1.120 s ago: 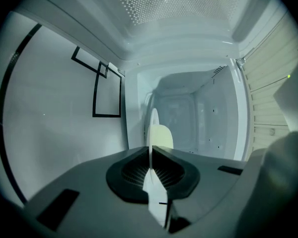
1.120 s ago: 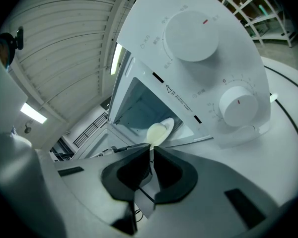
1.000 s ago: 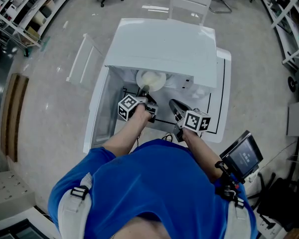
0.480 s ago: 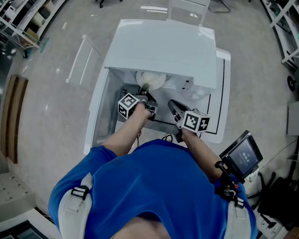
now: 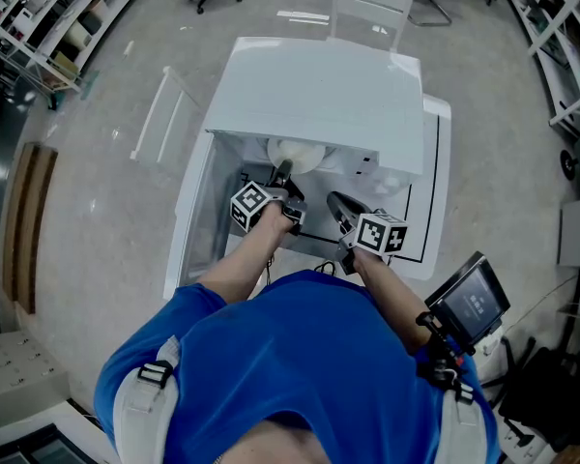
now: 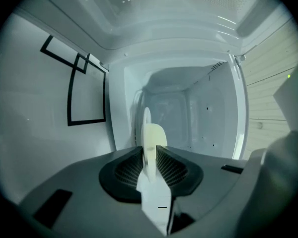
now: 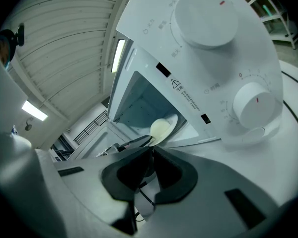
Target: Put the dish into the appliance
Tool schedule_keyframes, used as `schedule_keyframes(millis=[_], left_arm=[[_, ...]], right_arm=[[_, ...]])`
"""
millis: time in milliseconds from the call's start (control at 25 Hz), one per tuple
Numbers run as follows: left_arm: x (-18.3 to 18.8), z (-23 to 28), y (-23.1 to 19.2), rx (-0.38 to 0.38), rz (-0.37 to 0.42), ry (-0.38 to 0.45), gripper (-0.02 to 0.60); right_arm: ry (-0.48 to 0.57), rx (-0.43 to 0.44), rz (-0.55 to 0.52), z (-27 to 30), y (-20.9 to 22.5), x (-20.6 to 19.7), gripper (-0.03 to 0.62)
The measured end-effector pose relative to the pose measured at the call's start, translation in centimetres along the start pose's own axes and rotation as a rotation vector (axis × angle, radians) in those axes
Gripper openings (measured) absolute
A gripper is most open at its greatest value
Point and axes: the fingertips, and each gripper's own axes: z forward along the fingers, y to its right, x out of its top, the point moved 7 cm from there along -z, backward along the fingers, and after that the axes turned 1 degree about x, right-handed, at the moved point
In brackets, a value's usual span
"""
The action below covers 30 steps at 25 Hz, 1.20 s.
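at the open microwave, left gripper jaws pinch the dish.

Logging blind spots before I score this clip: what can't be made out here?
Head view: the appliance top hides part of the dish and the cavity floor.
Left gripper view: the left gripper hides whether the dish touches the floor.
Right gripper view: print beside the dials is too small to read.

Our head view looks steeply down from well above the appliance, our left gripper view faces straight into its cavity from its mouth, and our right gripper view looks up from close before its dials, all three sharing the dish at the opening.
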Motion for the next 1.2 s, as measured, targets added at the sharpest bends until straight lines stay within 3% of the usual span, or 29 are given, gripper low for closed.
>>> schedule_keyframes(millis=[160, 680, 1000, 1200], left_arm=[[0.2, -0.2, 0.3, -0.027, 0.042, -0.024, 0.097], [0.3, 0.2, 0.0, -0.076, 0.245, -0.112, 0.098], [0.4, -0.9, 0.5, -0.040, 0.465, -0.169, 0.098], [0.2, -1.5, 1.1, 0.008, 0.645, -0.197, 0.097]], right_arm=[[-0.010, 0.002, -0.020, 0.4, -0.3, 0.1, 0.003], [-0.057, 0.015, -0.133, 3.2, 0.5, 1.1, 0.003], [-0.082, 0.016, -0.220, 5.2, 0.1, 1.3, 0.002], [-0.099, 0.006, -0.280, 6.1, 0.1, 1.4, 0.003]])
